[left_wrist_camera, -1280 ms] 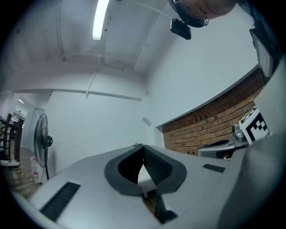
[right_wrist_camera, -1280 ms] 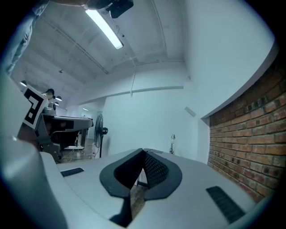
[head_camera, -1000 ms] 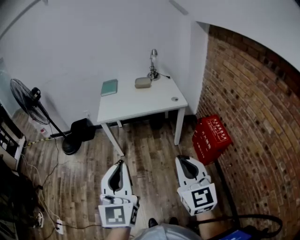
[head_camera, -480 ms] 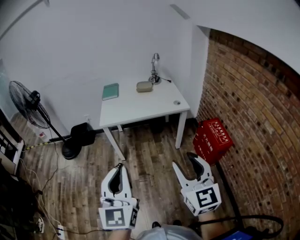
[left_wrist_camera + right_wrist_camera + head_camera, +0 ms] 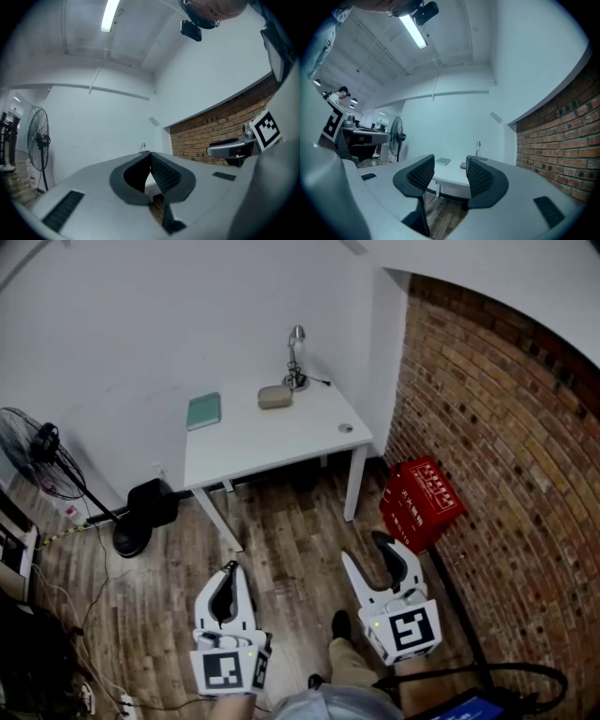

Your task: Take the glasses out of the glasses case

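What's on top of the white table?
On the white table sit a flat green book, a beige oval case, a silver desk lamp and a small round thing. Whatever is inside the case is covered.

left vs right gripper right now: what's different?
The left gripper has its jaws together; the right gripper has them wide apart. The left gripper sits on the fan side, the right gripper nearer the red crate. Both are empty, over the wooden floor, short of the white table.
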